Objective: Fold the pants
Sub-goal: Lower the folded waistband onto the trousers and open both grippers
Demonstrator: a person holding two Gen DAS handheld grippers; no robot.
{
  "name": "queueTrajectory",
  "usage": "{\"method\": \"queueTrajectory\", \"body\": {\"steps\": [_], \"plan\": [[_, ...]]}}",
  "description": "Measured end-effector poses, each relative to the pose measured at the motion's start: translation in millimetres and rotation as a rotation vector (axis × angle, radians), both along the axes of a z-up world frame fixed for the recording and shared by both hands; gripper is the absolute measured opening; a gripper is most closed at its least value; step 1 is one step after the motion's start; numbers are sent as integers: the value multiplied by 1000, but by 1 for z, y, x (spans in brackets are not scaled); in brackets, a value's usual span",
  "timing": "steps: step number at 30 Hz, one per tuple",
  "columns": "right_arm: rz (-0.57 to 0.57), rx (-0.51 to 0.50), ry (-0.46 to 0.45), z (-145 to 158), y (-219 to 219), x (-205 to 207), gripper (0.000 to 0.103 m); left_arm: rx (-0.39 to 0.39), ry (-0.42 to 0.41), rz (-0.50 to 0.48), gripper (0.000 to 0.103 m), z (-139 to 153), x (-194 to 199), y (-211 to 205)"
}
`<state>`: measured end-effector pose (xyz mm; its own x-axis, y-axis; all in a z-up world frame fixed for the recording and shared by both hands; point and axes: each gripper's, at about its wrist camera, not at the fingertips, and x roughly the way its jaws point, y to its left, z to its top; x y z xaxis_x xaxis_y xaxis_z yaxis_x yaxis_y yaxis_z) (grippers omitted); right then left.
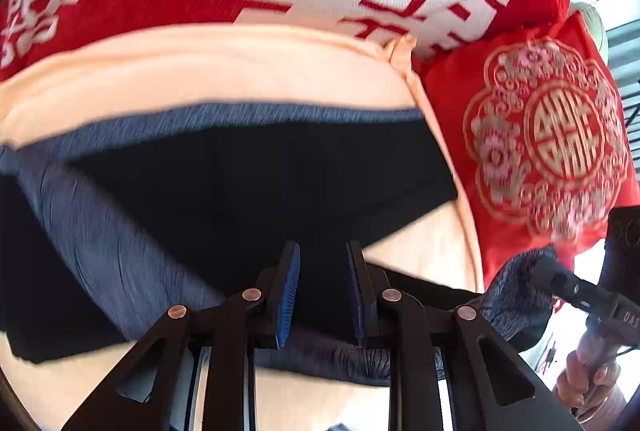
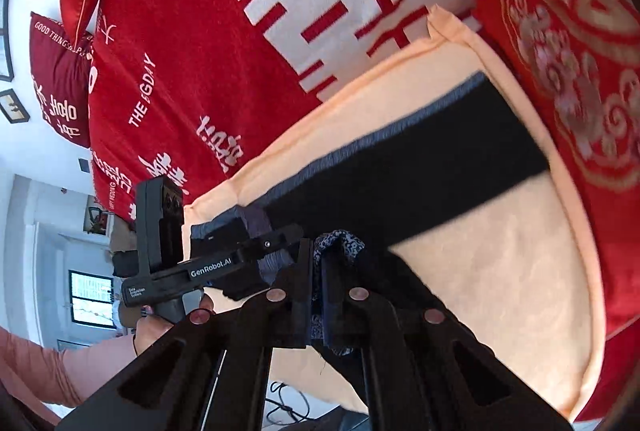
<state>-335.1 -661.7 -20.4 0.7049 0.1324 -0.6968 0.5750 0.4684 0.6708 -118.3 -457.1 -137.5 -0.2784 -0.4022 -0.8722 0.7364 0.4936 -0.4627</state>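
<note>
Fabric of the dark pants [image 1: 256, 191] sits pinched between the blue pads [image 1: 289, 295] of the left gripper [image 1: 322, 295], whose jaws are clamped on a bunched blue-grey fold. The right gripper [image 2: 316, 295] is likewise clenched on a speckled hem of the same pants. The garment stretches away from both across a peach blanket [image 2: 500, 271], which lies on a red bedspread with white characters [image 2: 192, 43]. A red embroidered cushion [image 1: 552, 135] lies just beside the blanket.

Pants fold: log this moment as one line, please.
left gripper: shut on pants | right gripper: shut on pants | pants: edge lifted off peach mat | fold: not done
</note>
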Motion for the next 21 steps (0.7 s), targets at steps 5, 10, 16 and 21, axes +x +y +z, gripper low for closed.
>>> {"method": "queueTrajectory", "body": {"steps": [5,10,16,21], "plan": [[27,-110,103,-10,-63,38,3,-26,-112,25,25,6,28,-41],[1,-116,235,-49,-112,57,3,8,-254,55,35,13,50,-53],[64,-169,378,-83,-122,74,7,70,-391,103,88,11,67,-24],[59,-198,402,-69,-112,70,63,265,-456,84,88,-38,66,-3]]}}
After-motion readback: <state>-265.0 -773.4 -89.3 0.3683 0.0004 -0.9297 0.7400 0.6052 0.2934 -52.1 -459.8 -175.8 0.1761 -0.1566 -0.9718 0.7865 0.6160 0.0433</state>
